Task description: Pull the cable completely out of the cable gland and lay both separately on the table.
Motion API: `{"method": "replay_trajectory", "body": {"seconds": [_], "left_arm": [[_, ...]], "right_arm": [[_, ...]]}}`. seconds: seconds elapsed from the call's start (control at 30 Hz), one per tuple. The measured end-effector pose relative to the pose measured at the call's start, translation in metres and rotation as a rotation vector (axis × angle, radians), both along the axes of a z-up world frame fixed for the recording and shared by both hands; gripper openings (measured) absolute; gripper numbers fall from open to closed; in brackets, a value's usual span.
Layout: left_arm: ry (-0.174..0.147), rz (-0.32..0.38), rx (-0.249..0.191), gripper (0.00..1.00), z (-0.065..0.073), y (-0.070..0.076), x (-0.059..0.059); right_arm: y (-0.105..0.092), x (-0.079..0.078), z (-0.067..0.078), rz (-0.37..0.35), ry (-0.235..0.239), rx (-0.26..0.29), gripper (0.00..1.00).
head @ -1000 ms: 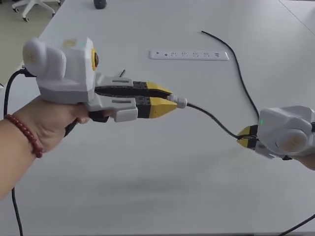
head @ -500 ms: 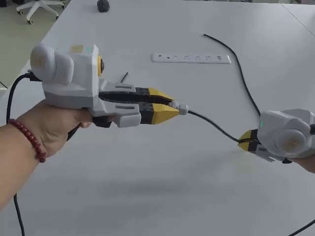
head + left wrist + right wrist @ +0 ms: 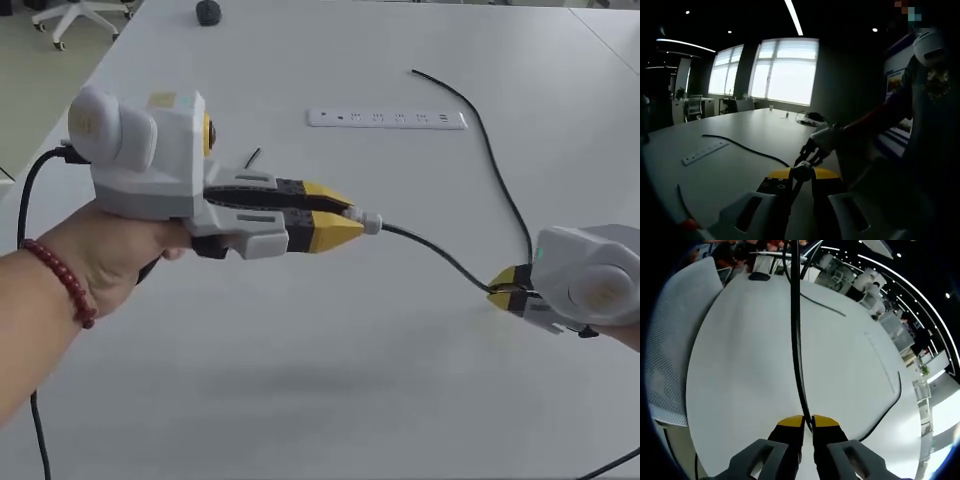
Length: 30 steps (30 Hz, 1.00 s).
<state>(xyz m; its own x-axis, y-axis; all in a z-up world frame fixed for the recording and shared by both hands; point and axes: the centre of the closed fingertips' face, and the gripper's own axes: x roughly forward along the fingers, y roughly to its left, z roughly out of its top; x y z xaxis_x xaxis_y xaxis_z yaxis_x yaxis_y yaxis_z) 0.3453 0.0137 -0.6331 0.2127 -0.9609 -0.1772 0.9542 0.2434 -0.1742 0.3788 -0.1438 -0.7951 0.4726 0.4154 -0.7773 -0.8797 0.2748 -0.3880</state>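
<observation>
My left gripper [image 3: 350,218] is shut on a small white cable gland [image 3: 368,221], held above the table's left half. A black cable [image 3: 440,255] runs out of the gland, down and to the right, into my right gripper [image 3: 500,285], which is shut on it. Past that gripper the cable lies on the table and curves away to its far end. In the left gripper view the gland [image 3: 802,172] sits between the yellow jaw tips. In the right gripper view the cable [image 3: 796,340] rises straight from the shut jaws of the right gripper [image 3: 807,421].
A white power strip [image 3: 385,119] lies across the far middle of the white table [image 3: 300,400]. A short black piece [image 3: 252,157] lies near it, and a dark round object [image 3: 207,12] at the far edge. An office chair [image 3: 70,15] stands beyond the table.
My right gripper has moved right and slightly down along with the cable, so more cable shows between it and the gland. The left gripper has held nearly still.
</observation>
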Motion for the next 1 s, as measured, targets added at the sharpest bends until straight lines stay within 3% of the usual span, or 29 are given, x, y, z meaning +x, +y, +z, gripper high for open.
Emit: {"method": "replay_trajectory", "body": {"seconds": [0.03,0.07,0.1,0.17,0.27,0.33,0.6,0.7,0.8,1.0], "left_arm": [[-0.002,-0.001,0.007,0.15,-0.001,0.0,0.0],[-0.002,-0.003,0.012,0.15,-0.002,-0.001,0.0],[-0.001,-0.004,0.016,0.15,-0.003,-0.002,-0.001],[0.001,-0.007,0.016,0.15,-0.004,-0.003,-0.001],[0.001,-0.01,0.019,0.15,-0.005,-0.005,-0.002],[0.002,-0.009,0.019,0.15,-0.005,-0.005,-0.002],[0.0,0.001,0.017,0.15,-0.003,-0.004,-0.001],[0.0,0.014,0.026,0.15,-0.006,-0.002,0.002],[-0.001,0.025,0.033,0.15,-0.008,0.0,0.004],[-0.004,0.03,0.06,0.16,-0.013,0.001,0.005]], "right_arm": [[0.008,-0.002,0.003,-0.014,0.02,0.061,0.1],[0.01,-0.001,0.006,-0.026,0.008,0.075,0.25],[0.013,-0.004,0.007,-0.037,0.021,0.087,0.34],[0.016,-0.006,0.011,-0.013,0.008,0.078,0.32],[0.024,-0.005,0.017,-0.006,-0.004,0.112,0.4],[0.029,-0.005,0.023,0.01,-0.026,0.116,0.38],[0.042,-0.003,0.038,0.024,-0.042,0.159,0.47],[0.057,-0.008,0.049,0.045,-0.051,0.202,0.59],[0.07,-0.015,0.061,0.071,-0.06,0.222,0.63],[0.099,-0.026,0.093,0.141,-0.111,0.291,0.62]]}}
